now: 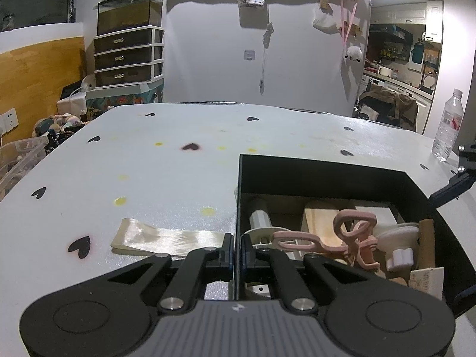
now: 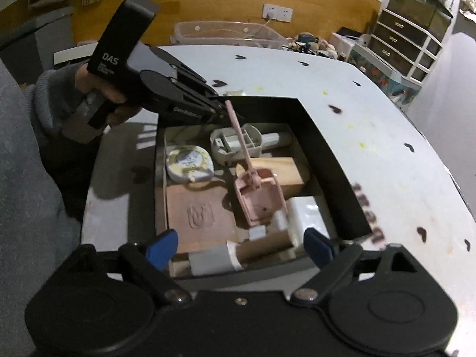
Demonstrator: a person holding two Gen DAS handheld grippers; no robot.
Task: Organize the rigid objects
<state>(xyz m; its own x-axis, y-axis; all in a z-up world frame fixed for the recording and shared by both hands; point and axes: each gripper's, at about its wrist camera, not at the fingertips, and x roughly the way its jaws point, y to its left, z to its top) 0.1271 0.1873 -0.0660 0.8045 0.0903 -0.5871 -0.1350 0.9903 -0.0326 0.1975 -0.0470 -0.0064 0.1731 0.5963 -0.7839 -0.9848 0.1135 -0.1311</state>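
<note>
A black open box [image 1: 327, 175] stands on the white table [image 1: 166, 160] and holds several rigid items. My left gripper [image 1: 237, 248] is shut on the box's thin left wall, one finger outside and one inside. In the right wrist view, the left gripper [image 2: 218, 108] sits at the far corner of the box [image 2: 321, 160], held by a hand. A pink long-handled tool [image 2: 255, 199] lies tilted across the contents, its handle tip close to those fingers. My right gripper [image 2: 241, 248] hangs open over the box's near end with nothing gripped; a cardboard tube [image 2: 261, 250] lies below it.
Inside the box lie a round tape measure [image 2: 189, 163], a grey plastic housing [image 2: 235, 144], a wooden block [image 2: 279, 172], a white block [image 2: 306, 217] and a brown board [image 2: 196, 217]. A shiny cream strip [image 1: 169, 236] lies left of the box. A water bottle [image 1: 449, 128] stands far right.
</note>
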